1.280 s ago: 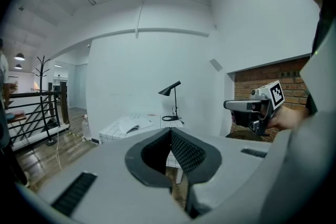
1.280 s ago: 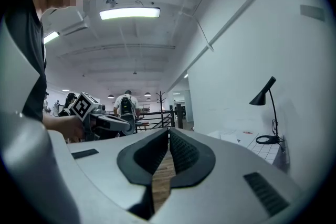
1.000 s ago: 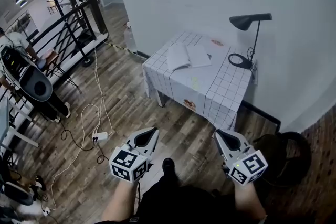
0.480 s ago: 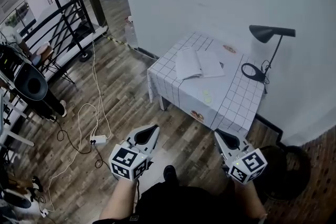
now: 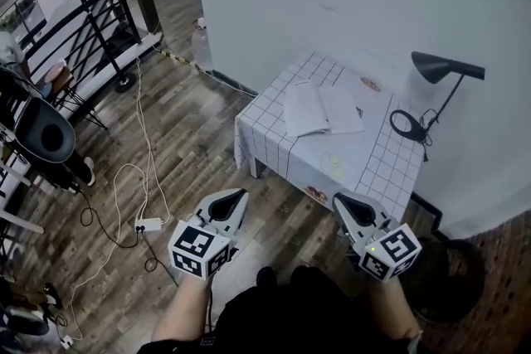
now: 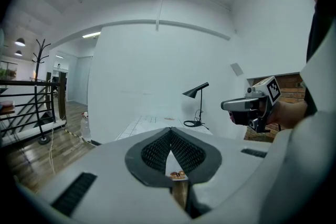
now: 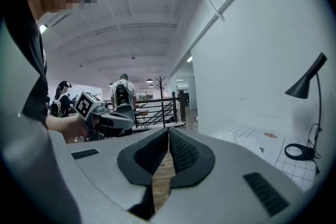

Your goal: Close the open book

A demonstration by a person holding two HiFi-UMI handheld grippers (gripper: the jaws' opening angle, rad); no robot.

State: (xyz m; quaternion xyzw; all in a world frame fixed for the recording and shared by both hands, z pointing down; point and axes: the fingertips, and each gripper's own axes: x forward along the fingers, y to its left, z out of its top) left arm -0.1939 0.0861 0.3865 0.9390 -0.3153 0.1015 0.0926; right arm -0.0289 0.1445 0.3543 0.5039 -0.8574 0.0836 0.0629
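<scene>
Two sets of tongs, both closed with nothing in them. The left tongs (image 5: 233, 196) and right tongs (image 5: 340, 201) have their tips pressed together in their own views, and both are held out low over the brown wood-plank floor (image 5: 191, 145).

The target is the open white paper book (image 5: 323, 108). It lies flat, pages up, on the far-left part of the small square counter with a white grid-check cloth (image 5: 382, 170), well apart from both tongs and out of reach from here.

- **Bearing (head view):** the book is at roughly 12 o'clock from the right tongs and about 1 to 2 o'clock from the left tongs. My read is that the right set is nearer.
- **Axis:** the spine runs about 12-to-6, tipped slightly toward 11-to-5. The spread is widest along 9-to-3, with one leaf on either side of the spine.
- **Closing move, as I judge it:** it is a sideways fold across the spine, with the 9 o'clock leaf swept toward 3 or the reverse. It is not a push away from the body.
- **Clearance:** the black cone-shade desk lamp (image 5: 446, 66) stands at the counter's 2 o'clock corner, clear of the book.
</scene>
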